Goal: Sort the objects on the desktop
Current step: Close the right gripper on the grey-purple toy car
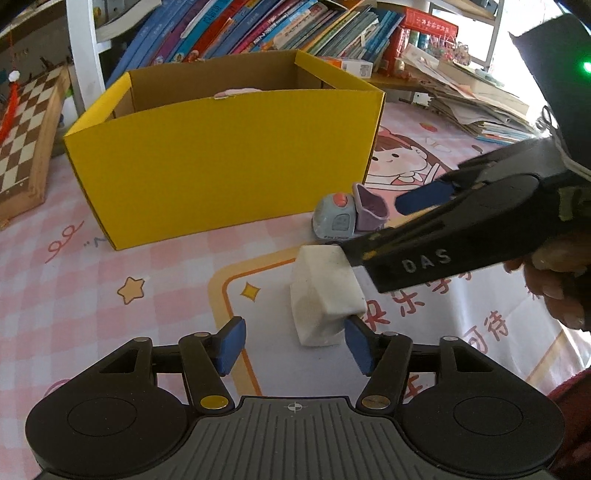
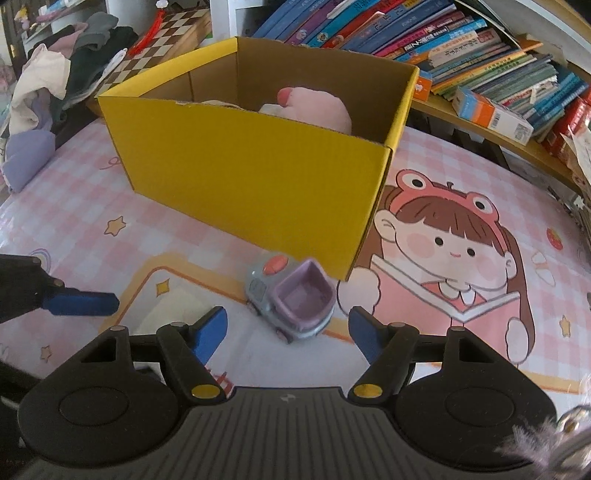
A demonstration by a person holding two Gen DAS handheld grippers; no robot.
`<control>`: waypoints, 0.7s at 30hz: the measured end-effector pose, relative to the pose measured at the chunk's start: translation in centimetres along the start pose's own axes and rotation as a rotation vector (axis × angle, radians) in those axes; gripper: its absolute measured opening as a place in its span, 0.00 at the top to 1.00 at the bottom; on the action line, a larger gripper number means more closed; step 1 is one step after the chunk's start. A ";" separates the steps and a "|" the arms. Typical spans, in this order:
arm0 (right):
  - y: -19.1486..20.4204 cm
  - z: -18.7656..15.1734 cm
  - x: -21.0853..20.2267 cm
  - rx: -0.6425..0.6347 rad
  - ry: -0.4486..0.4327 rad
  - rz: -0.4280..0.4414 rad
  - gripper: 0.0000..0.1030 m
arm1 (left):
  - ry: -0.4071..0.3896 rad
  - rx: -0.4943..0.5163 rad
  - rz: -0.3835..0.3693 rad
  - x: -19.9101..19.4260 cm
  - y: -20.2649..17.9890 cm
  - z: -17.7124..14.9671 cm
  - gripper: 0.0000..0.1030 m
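Note:
A yellow cardboard box [image 1: 221, 162] stands on the pink cartoon mat; it also shows in the right wrist view [image 2: 258, 177] with a pink plush toy [image 2: 317, 107] inside. A small grey-blue toy truck with a purple tub [image 2: 291, 299] sits by the box's near corner, also in the left wrist view [image 1: 347, 216]. A white block [image 1: 323, 295] lies on the mat. My left gripper [image 1: 295, 345] is open, its right pad beside the block. My right gripper [image 2: 288, 334] is open just short of the truck; it reaches in from the right in the left wrist view [image 1: 424, 195].
A shelf of slanted books [image 2: 424, 33] runs behind the box. A chessboard [image 1: 22, 140] leans at the left. A paper stack [image 1: 476, 99] lies at the right, a pile of clothes [image 2: 48, 85] at the far left.

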State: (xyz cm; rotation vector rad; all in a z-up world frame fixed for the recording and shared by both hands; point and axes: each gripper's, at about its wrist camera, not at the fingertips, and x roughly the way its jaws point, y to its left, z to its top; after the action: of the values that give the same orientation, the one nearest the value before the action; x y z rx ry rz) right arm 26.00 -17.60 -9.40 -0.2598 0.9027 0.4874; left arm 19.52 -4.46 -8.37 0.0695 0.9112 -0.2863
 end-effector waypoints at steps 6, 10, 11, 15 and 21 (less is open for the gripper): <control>-0.4 0.7 1.6 -0.026 0.004 0.004 0.40 | 0.011 0.032 -0.016 0.5 -0.8 0.3 0.40; -0.5 1.0 2.1 -0.033 -0.003 0.033 0.44 | 0.013 0.030 -0.023 0.5 -0.9 0.4 0.38; -0.5 1.0 2.2 -0.037 -0.007 0.039 0.45 | 0.014 0.026 -0.025 0.4 -0.8 0.4 0.37; -0.5 1.1 2.2 -0.045 -0.019 0.052 0.46 | 0.020 0.016 -0.016 0.4 -0.7 0.4 0.32; -1.1 0.7 1.4 -0.004 -0.039 0.048 0.47 | 0.029 0.002 0.000 0.3 -0.6 0.3 0.31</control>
State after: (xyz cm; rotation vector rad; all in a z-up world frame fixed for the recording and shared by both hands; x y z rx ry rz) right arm 27.79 -17.81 -10.08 -0.2316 0.8712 0.5368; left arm 19.76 -5.17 -8.44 0.0758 0.9396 -0.2869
